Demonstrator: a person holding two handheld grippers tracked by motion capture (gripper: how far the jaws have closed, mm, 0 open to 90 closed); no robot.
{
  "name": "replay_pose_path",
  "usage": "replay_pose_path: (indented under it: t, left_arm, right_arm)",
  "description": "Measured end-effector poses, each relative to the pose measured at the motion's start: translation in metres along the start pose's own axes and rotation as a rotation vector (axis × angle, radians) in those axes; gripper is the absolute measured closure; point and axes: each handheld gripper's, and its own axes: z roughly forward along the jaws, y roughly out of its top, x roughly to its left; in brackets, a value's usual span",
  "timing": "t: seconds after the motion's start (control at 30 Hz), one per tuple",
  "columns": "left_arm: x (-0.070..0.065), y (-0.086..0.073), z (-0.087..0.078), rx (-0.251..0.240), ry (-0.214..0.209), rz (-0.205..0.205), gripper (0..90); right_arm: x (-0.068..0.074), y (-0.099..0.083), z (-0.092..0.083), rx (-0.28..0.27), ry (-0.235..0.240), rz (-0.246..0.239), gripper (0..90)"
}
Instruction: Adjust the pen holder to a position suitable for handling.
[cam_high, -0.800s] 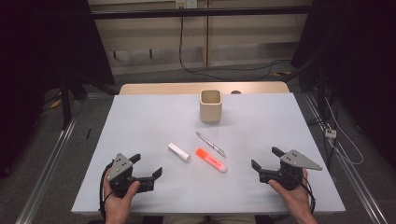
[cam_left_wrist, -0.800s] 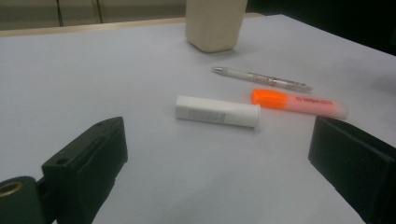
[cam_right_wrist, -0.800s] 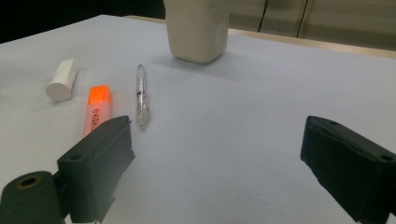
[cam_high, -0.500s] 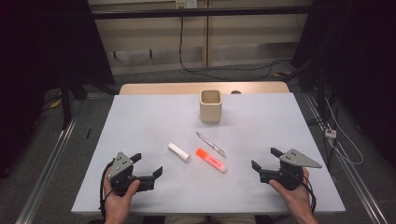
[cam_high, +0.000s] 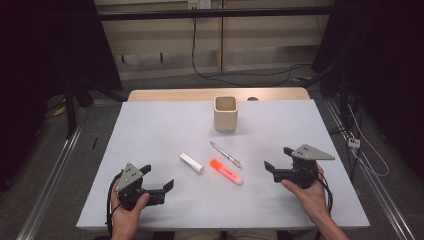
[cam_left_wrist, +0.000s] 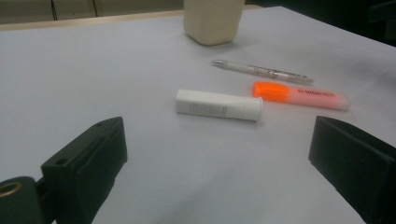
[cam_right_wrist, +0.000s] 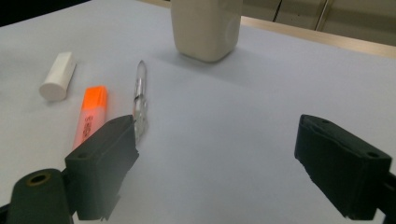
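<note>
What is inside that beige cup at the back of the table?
From above, the cup shows its open mouth and pale inner walls, with nothing sticking out. Its bottom lies in shadow, so something small there could be hidden. The pen lies on the table outside it.

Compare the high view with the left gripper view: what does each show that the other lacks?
High view alone: both hands, the left gripper and right gripper, both open, the whole white table and the floor beyond.

Left gripper view alone: lettering on the orange highlighter.

Both: the highlighter, the white cylindrical tube, the clear silver pen and the beige square cup.
</note>
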Motion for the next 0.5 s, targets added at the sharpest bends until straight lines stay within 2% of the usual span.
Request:
replay_pose_path:
  t: [0.17, 0.23, 0.5]
  left_arm:
    - [0.000, 0.000, -0.002, -0.007, 0.002, 0.004, 4.2]
    - [0.000, 0.000, -0.002, -0.007, -0.002, 0.004, 4.2]
    - [0.002, 0.000, -0.003, -0.006, 0.009, 0.002, 4.2]
  right_arm:
    - [-0.003, 0.023, 0.017, 0.008, 0.004, -0.032, 12.9]
    - [-0.007, 0.033, 0.024, 0.003, 0.024, -0.031, 14.4]
    - [-0.015, 0.072, 0.053, 0.007, 0.032, -0.057, 17.8]
